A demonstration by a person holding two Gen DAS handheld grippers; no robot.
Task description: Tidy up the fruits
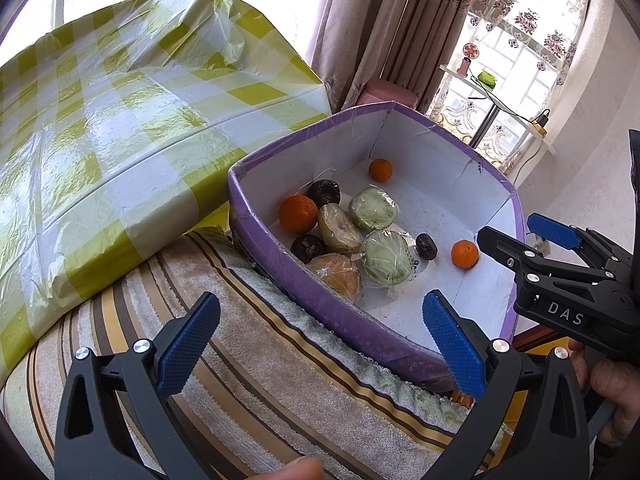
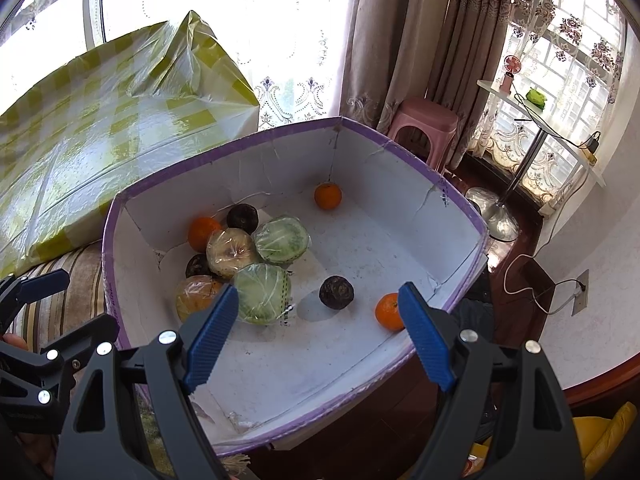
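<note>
Fruits [image 2: 276,276] lie in the purple box [image 2: 460,200], ahead of the right hand-held gripper [image 2: 318,330], nearer than the left hand-held gripper [image 1: 320,342]; both gape wide, empty.

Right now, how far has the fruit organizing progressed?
Nothing looks sorted: all fruit lies mixed in the purple box, wrapped ones clustered, one orange loose nearby. Left gripper and right gripper are open, holding nothing. All the sorting seems left.
</note>
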